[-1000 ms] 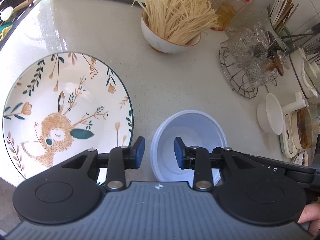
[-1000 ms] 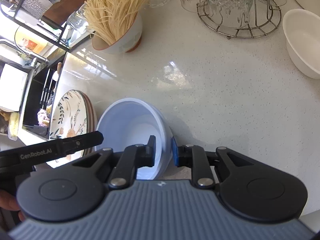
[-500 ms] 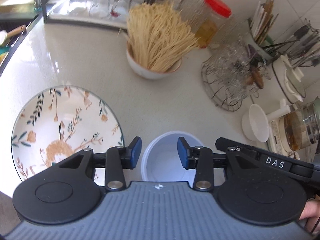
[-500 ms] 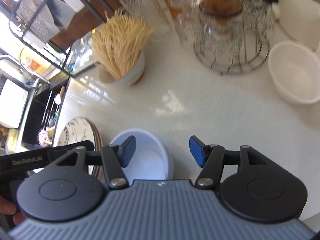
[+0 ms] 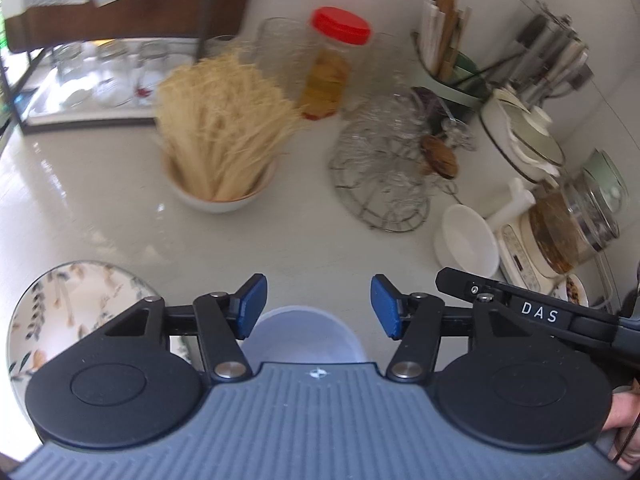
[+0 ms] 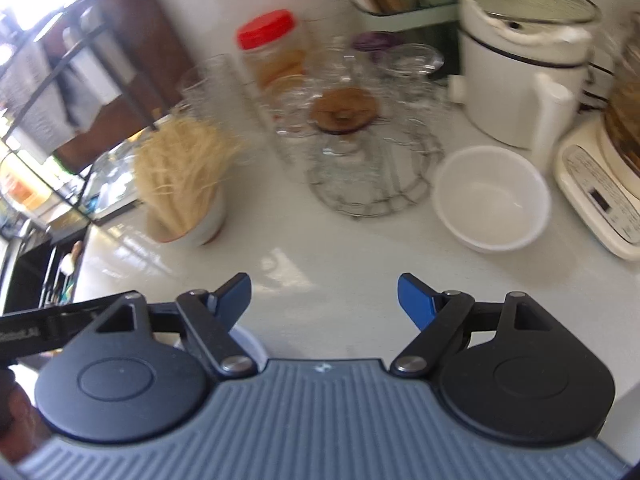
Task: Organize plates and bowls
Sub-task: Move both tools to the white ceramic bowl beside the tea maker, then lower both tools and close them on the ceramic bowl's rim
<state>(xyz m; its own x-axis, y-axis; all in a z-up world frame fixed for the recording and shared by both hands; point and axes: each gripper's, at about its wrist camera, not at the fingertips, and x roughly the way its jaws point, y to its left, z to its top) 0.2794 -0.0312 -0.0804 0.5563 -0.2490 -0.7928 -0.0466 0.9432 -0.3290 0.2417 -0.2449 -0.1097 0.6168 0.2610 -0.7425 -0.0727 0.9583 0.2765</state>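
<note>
Both grippers have lifted away from the pale blue plastic bowl (image 5: 303,334), which the right jaws clamped by its rim a second ago; it now sits free on the white counter (image 5: 304,240), just beside the round floral deer-pattern plate (image 5: 76,300). The left gripper (image 5: 318,306), angled steeply down above the bowl, has just been opening its jaws, nothing between them. The right gripper (image 6: 324,298) has also been opening, jaws spread wide and empty. A white ceramic bowl (image 6: 491,198) stands well apart, near the wire rack of glasses (image 6: 360,148).
</note>
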